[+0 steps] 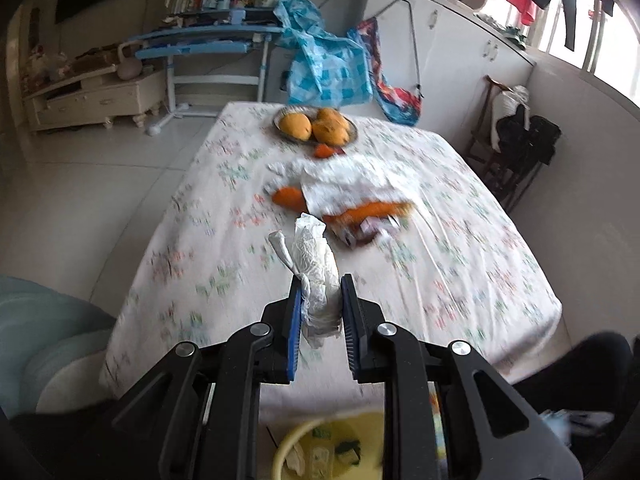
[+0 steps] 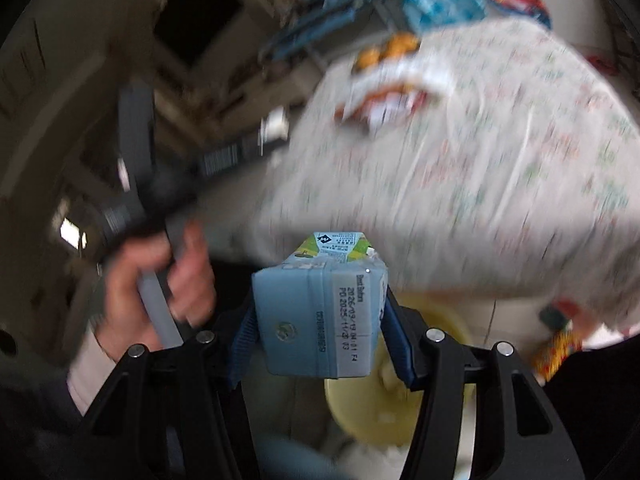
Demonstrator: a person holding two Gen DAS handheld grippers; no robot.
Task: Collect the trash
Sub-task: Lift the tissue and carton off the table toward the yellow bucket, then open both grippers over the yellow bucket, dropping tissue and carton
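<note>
My left gripper (image 1: 320,280) is shut on a crumpled white tissue (image 1: 314,268) and holds it above the near end of the table (image 1: 208,248), which has a floral cloth. A yellow bin (image 1: 320,450) with trash in it shows below, between the gripper's arms. More trash lies mid-table: orange wrappers (image 1: 360,212), white paper (image 1: 348,184) and a small printed packet (image 1: 360,234). My right gripper (image 2: 320,276) is shut on a blue drink carton (image 2: 318,312), held just off the table's edge, above the yellow bin (image 2: 440,332). The person's hand (image 2: 160,280) holding the left gripper shows at left.
A plate of mangoes (image 1: 314,124) stands at the table's far end. A blue checked bag (image 1: 328,64) hangs behind it. A chair with dark clothes (image 1: 520,148) stands right of the table. A blue desk (image 1: 208,44) and a low cabinet (image 1: 92,100) line the far wall.
</note>
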